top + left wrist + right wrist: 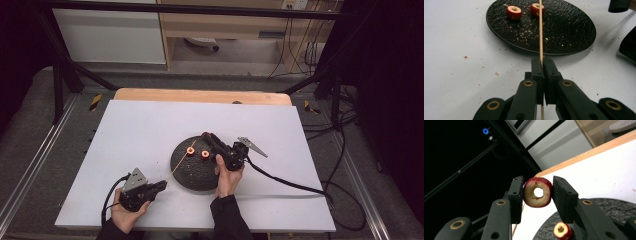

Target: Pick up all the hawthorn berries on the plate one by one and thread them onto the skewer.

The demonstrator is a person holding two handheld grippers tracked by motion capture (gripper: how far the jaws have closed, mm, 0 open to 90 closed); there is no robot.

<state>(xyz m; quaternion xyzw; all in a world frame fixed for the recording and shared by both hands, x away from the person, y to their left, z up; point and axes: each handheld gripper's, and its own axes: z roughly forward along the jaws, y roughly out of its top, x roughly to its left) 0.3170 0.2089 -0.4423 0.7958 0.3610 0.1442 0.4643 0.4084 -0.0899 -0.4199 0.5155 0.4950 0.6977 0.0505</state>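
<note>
Hands at the high view's bottom edge: left claw (pixel 161 187) beside the black plate (pixel 192 175), right claw (pixel 206 137) over it. Left gripper view: clenched on a wooden skewer (pixel 540 30). Right gripper view: grasping a cored fruit ring (pixel 537 192) above the tabletop (pixel 604 172).

No readable text, labels, brands or numbers anywhere. Only sign-like marks: yellow-black hazard stripes (pixel 95 102) on the floor rails at the counter's (pixel 150 125) far corners.

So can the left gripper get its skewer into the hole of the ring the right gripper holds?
Probably yes: the left gripper clamps the skewer, and the hole in the ring looks open, but the skewer needs re-aiming.
</note>
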